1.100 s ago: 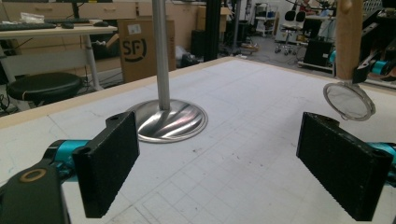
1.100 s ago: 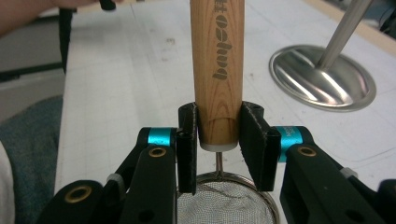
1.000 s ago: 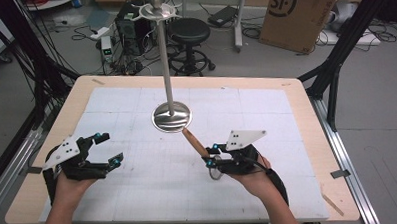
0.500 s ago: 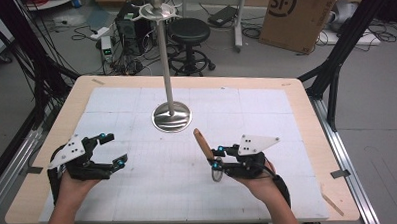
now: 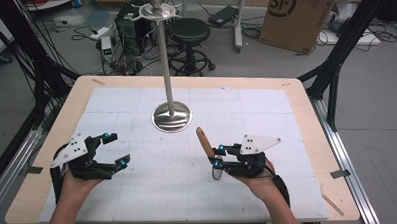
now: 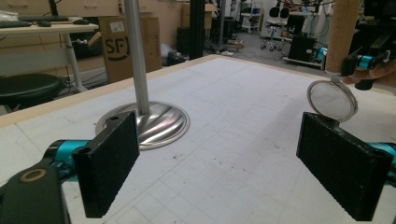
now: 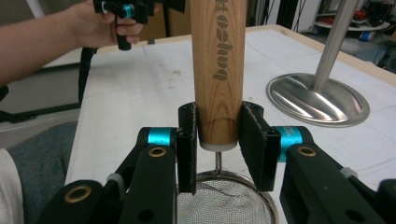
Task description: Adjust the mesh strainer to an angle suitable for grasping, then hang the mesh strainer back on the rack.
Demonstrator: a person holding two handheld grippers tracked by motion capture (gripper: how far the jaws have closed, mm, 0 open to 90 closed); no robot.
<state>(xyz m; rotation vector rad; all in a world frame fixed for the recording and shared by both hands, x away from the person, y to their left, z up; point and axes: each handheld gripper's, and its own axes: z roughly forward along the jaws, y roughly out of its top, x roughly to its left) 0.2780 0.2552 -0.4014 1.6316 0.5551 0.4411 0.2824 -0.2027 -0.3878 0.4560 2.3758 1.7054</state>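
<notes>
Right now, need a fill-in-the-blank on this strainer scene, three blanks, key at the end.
1. The right tool is shut on the strainer's ____ handle.
2. The left tool holds nothing; its jaws stand ____.
3. The steel stand rests on the ____ table mat with a round base.

Missing words: wooden; open; white

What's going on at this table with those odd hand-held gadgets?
A person sits at a table with a grasping tool in each hand. The right tool is clamped on the wooden handle of a small mesh strainer, holding it handle-up with the mesh bowl hanging below. The left tool is open and holds nothing. A metal stand with a tall pole rises at the table's middle.
</notes>
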